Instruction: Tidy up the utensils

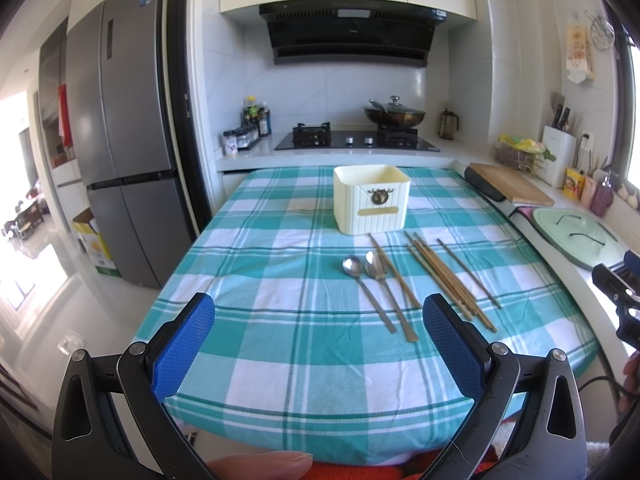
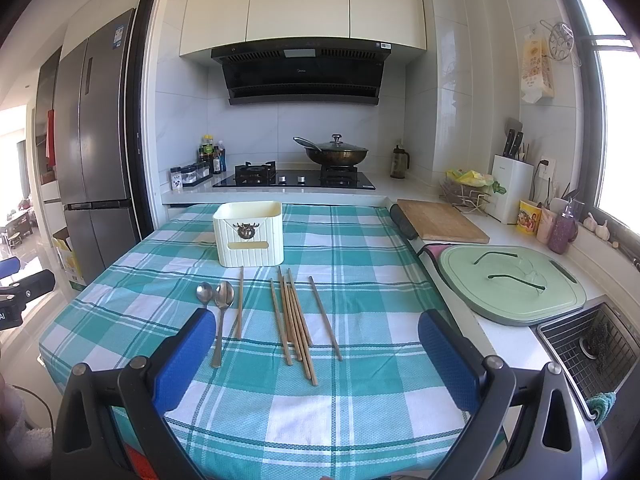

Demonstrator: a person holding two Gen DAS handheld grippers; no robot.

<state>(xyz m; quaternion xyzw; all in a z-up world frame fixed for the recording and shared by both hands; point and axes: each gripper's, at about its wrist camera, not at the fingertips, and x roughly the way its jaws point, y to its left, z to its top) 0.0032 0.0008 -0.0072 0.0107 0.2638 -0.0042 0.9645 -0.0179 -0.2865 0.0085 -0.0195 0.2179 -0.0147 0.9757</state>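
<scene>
Right wrist: wooden chopsticks (image 2: 294,320), steel spoons (image 2: 216,300) loose.

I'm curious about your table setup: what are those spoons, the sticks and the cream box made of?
The spoons look like polished metal, likely steel: grey, mirror-like bowls. The chopsticks look like matte brown wood or bamboo. The cream box seems to be smooth moulded plastic, with a ribbed front.
</scene>
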